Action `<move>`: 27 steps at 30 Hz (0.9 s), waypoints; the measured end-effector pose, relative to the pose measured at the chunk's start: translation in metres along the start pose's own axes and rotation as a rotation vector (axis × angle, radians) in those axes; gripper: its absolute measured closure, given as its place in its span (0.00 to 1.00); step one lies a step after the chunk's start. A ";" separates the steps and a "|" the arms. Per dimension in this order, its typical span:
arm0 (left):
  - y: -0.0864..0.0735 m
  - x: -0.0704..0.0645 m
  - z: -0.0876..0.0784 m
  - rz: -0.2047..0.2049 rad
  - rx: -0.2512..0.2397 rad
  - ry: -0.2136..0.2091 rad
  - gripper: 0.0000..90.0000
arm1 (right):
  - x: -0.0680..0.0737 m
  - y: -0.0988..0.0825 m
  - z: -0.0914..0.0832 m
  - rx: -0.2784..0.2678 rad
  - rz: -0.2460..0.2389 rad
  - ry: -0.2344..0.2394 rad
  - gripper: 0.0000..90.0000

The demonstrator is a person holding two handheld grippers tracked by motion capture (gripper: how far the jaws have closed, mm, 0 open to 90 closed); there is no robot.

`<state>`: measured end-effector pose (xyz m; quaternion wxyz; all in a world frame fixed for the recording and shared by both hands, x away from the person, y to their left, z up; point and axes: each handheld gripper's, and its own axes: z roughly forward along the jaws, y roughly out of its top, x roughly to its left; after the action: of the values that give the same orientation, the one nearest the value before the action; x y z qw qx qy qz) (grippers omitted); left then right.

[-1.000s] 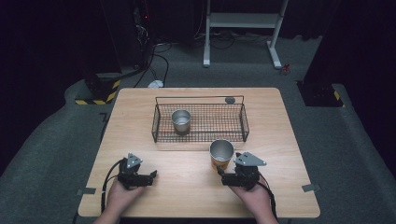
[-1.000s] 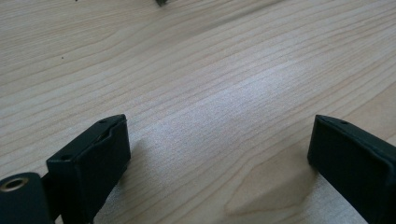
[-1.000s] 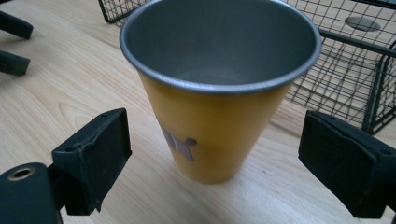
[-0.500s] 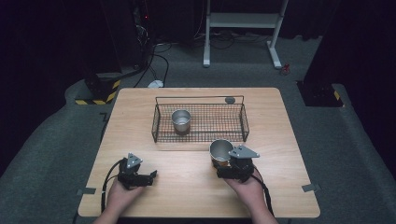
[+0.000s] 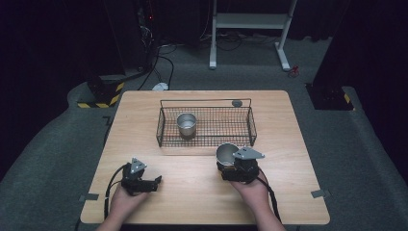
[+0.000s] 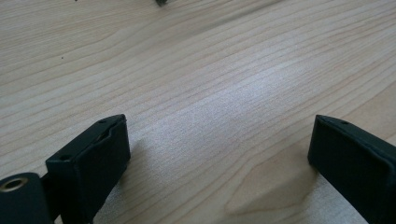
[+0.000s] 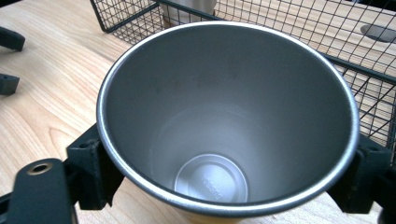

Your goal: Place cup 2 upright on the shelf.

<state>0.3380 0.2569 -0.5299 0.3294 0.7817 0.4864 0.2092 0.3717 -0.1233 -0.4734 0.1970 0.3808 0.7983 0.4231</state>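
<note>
My right gripper (image 5: pixel 228 166) is shut on a steel cup (image 5: pixel 226 153), just in front of the wire basket (image 5: pixel 207 143). In the right gripper view the two black jaws press on either side of the empty cup (image 7: pixel 224 121) below its rim, with my right gripper (image 7: pixel 229 179) around it. A second steel cup (image 5: pixel 186 124) stands inside the basket at its left. My left gripper (image 5: pixel 157 182) rests low over the table near the front left. Its jaws stand open with only bare wood between them, as the left gripper view shows around my left gripper (image 6: pixel 219 163).
The wooden table (image 5: pixel 288 125) has a small dark round disc (image 5: pixel 236 103) behind the basket's far rim. The basket's wire wall (image 7: pixel 364 84) stands right behind the held cup. Bare wood lies between the two hands. Dark carpet surrounds the table.
My right hand has shifted left and a little toward the basket, swinging round the cup, which stays about where it was. The left hand has not moved.
</note>
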 end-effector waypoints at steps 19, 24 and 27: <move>0.000 0.000 0.000 0.000 -0.001 0.000 0.07 | -0.004 0.031 -0.021 -0.065 -0.016 -0.036 0.16; 0.000 0.000 0.000 0.001 -0.001 -0.001 0.07 | -0.009 0.047 -0.025 -0.102 -0.015 -0.051 0.16; 0.000 0.000 0.000 0.000 -0.001 -0.001 0.07 | -0.012 0.056 -0.027 -0.121 -0.026 -0.064 0.16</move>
<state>0.3379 0.2572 -0.5299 0.3301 0.7817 0.4862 0.2089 0.3864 -0.1273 -0.4122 0.2506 0.3713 0.7693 0.4555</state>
